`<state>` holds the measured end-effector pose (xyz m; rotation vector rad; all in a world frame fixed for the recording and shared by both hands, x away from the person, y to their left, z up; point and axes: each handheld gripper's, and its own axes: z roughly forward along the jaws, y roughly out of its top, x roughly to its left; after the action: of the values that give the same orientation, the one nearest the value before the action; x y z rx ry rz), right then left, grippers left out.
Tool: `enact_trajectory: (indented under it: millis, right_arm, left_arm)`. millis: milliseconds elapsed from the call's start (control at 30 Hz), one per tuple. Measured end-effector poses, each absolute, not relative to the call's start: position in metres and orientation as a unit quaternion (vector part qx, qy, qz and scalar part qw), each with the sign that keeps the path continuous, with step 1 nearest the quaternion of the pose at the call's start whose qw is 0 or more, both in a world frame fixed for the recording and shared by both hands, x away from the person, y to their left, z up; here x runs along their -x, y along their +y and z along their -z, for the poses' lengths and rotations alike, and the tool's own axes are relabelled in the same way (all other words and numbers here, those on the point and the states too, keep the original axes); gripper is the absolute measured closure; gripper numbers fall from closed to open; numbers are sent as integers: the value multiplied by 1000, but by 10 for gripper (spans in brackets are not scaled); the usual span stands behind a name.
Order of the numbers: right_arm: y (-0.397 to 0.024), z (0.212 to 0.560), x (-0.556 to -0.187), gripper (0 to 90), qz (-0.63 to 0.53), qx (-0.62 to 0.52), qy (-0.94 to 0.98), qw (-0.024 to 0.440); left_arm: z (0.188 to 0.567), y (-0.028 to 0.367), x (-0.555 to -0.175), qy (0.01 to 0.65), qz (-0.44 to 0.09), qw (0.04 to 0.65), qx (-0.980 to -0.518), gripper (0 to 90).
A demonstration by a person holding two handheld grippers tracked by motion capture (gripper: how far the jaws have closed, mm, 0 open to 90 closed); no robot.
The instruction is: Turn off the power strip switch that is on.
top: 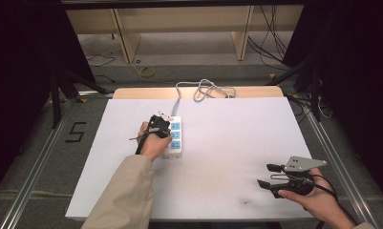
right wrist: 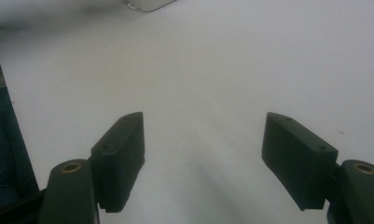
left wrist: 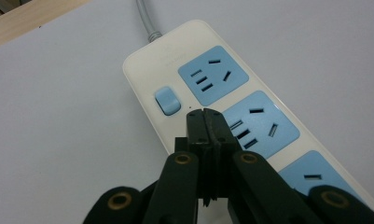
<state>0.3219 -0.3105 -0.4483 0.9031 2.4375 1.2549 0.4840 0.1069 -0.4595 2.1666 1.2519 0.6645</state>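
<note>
White counter fills the frame centre. Power strip lies centre-left; its near end is hidden by the left hand. Left gripper, fingers pressed together w/ nothing between, tips just beside the blue switch; contact hard to tell. Right gripper lower right, fingers wide apart, holding nothing.

1 white power strip lies on the 1 white surface. The left gripper view shows 3 blue socket panels on it and 1 blue switch. 1 grey cable runs from the strip. There are 2 grippers: left gripper and right gripper.
</note>
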Motion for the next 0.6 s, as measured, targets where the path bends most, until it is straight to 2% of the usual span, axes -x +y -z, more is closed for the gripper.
enact_trajectory:
  millis: [600]
  right_arm:
    - [-311, 448, -321, 304, -432, -309, 838, 128]
  left_arm:
    - [458, 106, -484, 483, -244, 264, -799, 900]
